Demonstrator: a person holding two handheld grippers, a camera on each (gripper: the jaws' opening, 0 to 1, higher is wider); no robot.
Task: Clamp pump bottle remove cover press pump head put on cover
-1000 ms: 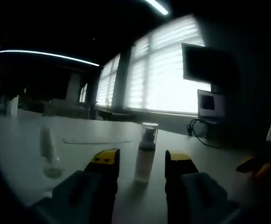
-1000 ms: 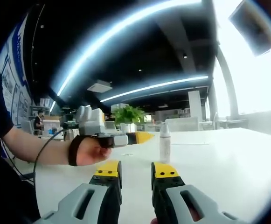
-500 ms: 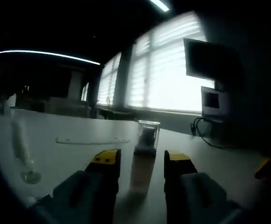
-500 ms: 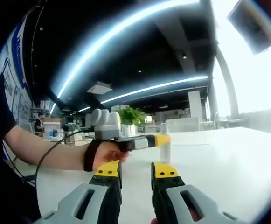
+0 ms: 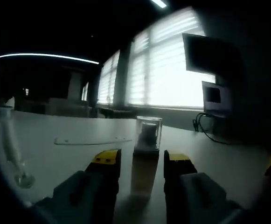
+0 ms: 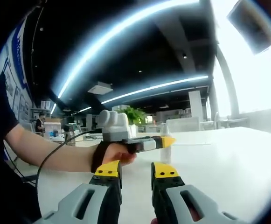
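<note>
In the left gripper view, one slim white pump bottle (image 5: 143, 163) with one clear plastic cover (image 5: 148, 132) over its head is seen at the centre of the frame, standing upright on the white desk (image 5: 70, 154). The left tongs (image 5: 141, 165) rise from the bottom edge with two yellow-tipped jaws, one on each side of the bottle's lower body. The jaws are set apart by a little more than the bottle's width; whether they touch it cannot be told in the dim light. One clear slender upright object (image 5: 14, 154) is seen at the lower left, too blurred to name. One dark wall screen (image 5: 210, 53) is seen at the upper right, against bright blinds.

In the right gripper view, the right tongs (image 6: 136, 171) rise from the bottom centre, two yellow-tipped jaws with a narrow gap between them, nothing held. One hand (image 6: 119, 154), with a dark strap at the wrist, is seen left of centre carrying the left tongs (image 6: 165, 141), whose yellow tip is seen at the bottle (image 6: 165, 149), which stands just right of centre on the desk (image 6: 228, 163). One green potted plant (image 6: 130, 115) is seen behind.
</note>
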